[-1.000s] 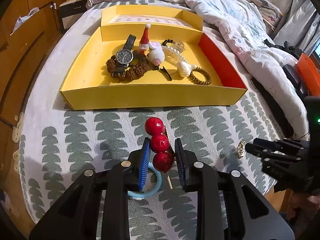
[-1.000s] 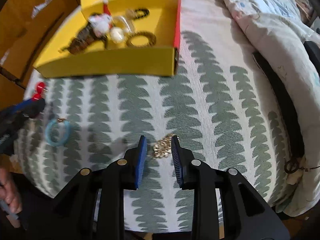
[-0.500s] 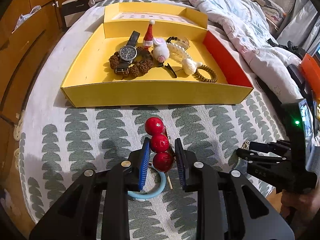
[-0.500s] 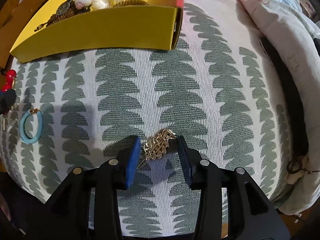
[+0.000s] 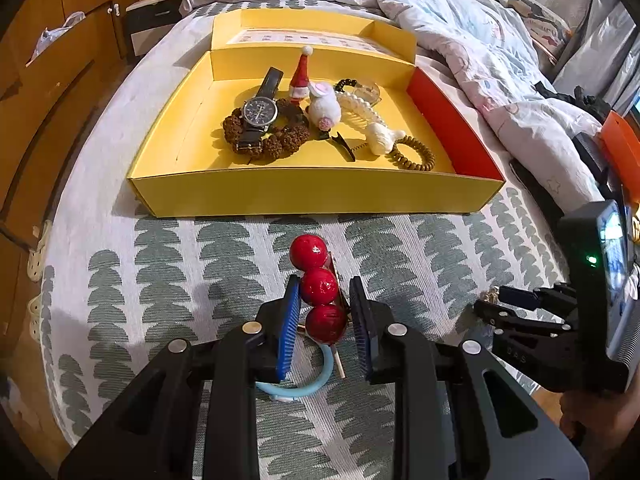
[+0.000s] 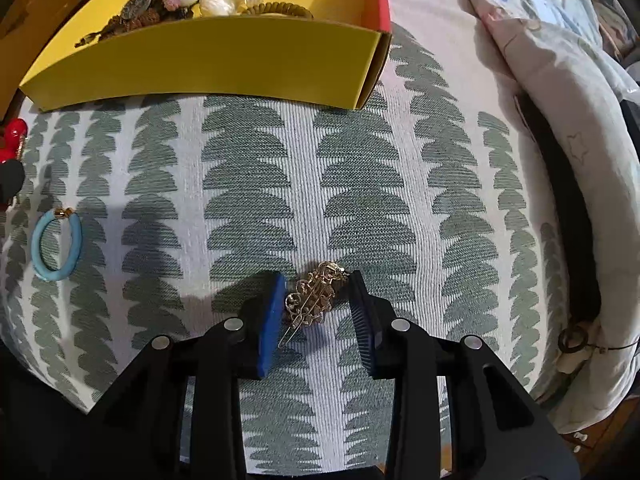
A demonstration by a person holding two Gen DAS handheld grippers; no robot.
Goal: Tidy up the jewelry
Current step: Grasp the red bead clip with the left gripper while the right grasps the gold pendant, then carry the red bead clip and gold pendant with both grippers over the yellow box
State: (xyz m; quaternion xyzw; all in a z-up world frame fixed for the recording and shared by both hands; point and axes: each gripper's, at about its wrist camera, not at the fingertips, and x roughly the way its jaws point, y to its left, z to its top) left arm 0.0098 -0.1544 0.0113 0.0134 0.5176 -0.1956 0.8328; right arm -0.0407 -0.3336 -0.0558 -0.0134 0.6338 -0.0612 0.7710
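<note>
My left gripper (image 5: 324,284) is shut on a hair stick with three red balls (image 5: 320,286), held above the patterned bedspread. Under it lies a light blue hair ring (image 5: 320,376), also seen in the right wrist view (image 6: 56,246). My right gripper (image 6: 316,280) points down at the bedspread with a gold filigree brooch (image 6: 310,300) lying between its blue pads. Its jaws are closing; the left pad is at the brooch's edge and a gap shows on the right. The yellow box (image 5: 304,196) ahead holds a watch (image 5: 260,112), bead bracelets, pearls and small plush figures.
A rumpled quilt (image 5: 460,40) lies along the right side of the bed. Wooden cabinets (image 5: 48,80) stand at the left. The bed's near edge is just below both grippers. A person's hand (image 5: 592,420) holds the right gripper (image 5: 492,308).
The right gripper came down closer over the gold brooch and straddles it; its jaws widened, then narrowed. The left gripper kept still with the red-ball stick.
</note>
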